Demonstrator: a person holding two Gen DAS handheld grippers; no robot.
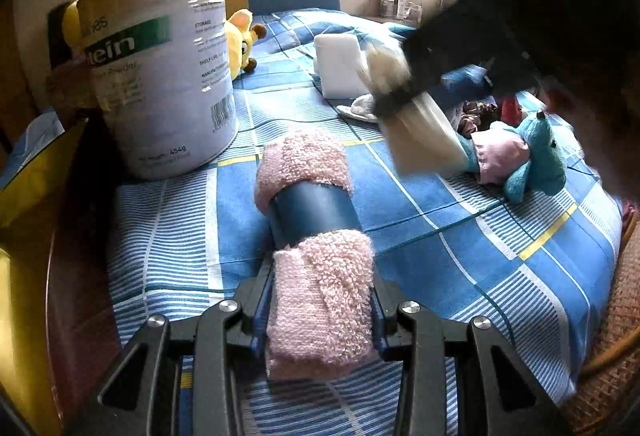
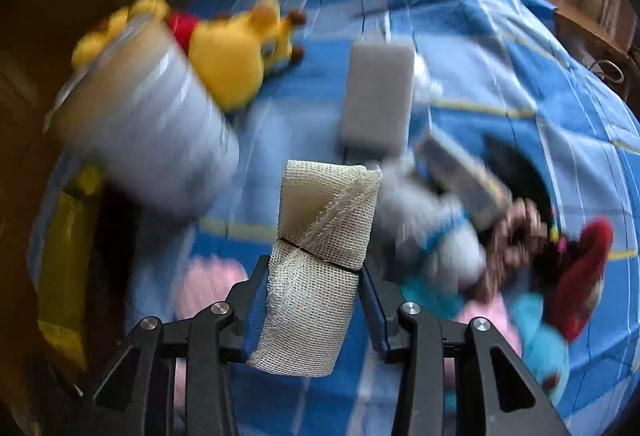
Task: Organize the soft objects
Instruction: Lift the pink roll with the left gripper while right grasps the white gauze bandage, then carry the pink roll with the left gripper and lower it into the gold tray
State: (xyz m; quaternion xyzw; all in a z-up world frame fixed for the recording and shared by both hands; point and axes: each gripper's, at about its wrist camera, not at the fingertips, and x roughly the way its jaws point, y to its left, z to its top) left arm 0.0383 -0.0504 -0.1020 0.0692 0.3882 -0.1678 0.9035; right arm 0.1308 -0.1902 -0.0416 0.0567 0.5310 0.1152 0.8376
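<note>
My left gripper (image 1: 320,316) is shut on a rolled pink towel (image 1: 316,236) with a dark blue band round its middle, held just above the blue checked bedspread (image 1: 440,256). My right gripper (image 2: 314,300) is shut on a white gauze roll (image 2: 324,220). In the left wrist view the right gripper (image 1: 400,92) comes in dark and blurred from the upper right, with the gauze roll (image 1: 416,132) in it. A teal and pink plush (image 1: 520,156) lies just past it. The right wrist view is blurred.
A tall protein powder tin (image 1: 160,68) stands at the left, with a yellow plush (image 1: 240,40) behind it. A white foam block (image 1: 340,64) sits mid-bed. Grey (image 2: 432,240) and red (image 2: 580,276) plush toys lie at the right. A woven basket (image 1: 612,336) borders the right edge.
</note>
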